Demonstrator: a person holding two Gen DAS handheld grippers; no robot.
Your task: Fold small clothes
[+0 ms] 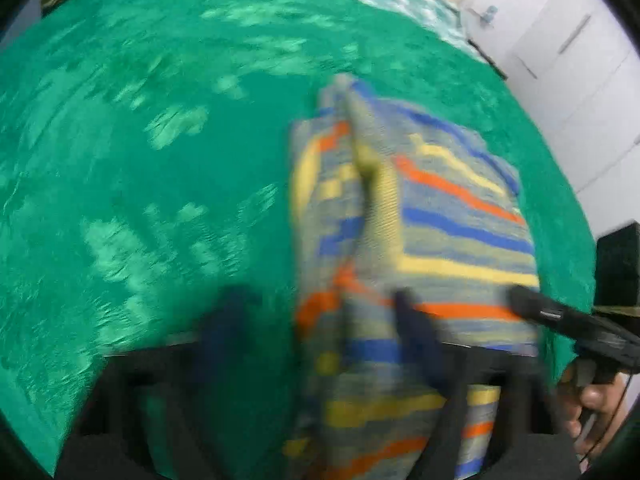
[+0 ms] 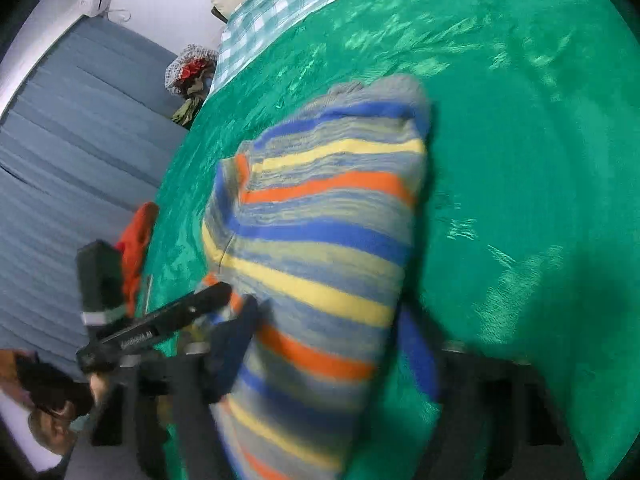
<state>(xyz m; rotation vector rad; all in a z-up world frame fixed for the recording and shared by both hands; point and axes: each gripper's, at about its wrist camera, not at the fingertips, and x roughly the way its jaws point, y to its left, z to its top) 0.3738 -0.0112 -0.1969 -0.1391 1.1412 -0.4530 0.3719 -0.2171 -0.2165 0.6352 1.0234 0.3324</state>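
From where I sat, the nearest thing in the left wrist view was my left claw (image 1: 320, 320), its two dark fingers blurred. The striped knitted garment (image 1: 404, 216) ran down between them, yet the left finger stood clear over the green cover, so I could not tell whether the pads pressed the knit or merely straddled it.

In the right wrist view my right claw (image 2: 332, 332) had the same garment (image 2: 320, 236) bunched between its fingers; the cloth filled the gap and rose out of it in a hump, so I judged that claw clamped on the knit at a part-way opening. The other tool's black finger (image 2: 192, 308) showed at the near edge of the fabric, with a hand behind it.

I took this for the middle of a fold: the garment, in blue, yellow and orange stripes, lay doubled with a raised crease on the green bed cover (image 1: 140, 160), toward the bed's edge. The next move called for both claws to carry the held edge across together, lay it flat and square the layers.

Farther off lay a checked sheet (image 2: 276, 4), then white cupboard doors (image 1: 560, 80).
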